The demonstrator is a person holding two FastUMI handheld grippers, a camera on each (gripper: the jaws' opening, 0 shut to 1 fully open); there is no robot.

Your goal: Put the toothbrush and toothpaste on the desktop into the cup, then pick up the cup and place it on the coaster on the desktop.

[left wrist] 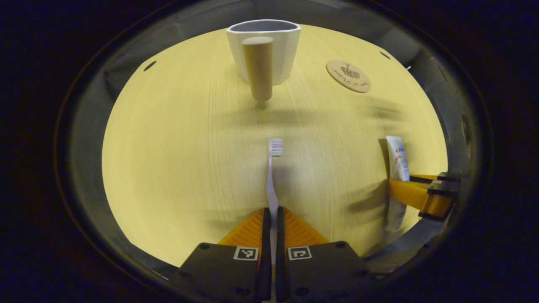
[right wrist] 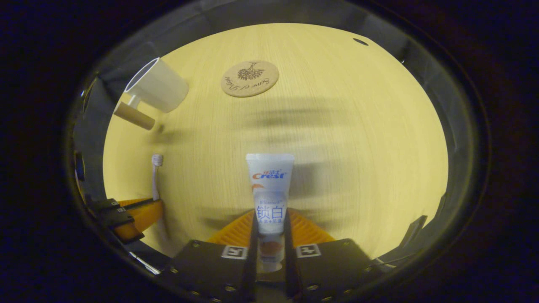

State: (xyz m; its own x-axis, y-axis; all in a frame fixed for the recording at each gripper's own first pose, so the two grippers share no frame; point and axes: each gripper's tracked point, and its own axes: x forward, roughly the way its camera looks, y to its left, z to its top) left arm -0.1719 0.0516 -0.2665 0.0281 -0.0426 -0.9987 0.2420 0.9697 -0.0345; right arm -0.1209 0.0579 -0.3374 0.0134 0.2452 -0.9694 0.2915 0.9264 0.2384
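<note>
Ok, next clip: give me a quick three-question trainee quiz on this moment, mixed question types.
1. True or false: the toothbrush is already inside the cup.
2. What is the right gripper shut on? A) the coaster B) the toothpaste C) the cup
3. Fill in: the coaster lies on the ___ with nothing on it.

Key
1. False; the left gripper holds it over the desktop.
2. B, the toothpaste.
3. desktop
</note>
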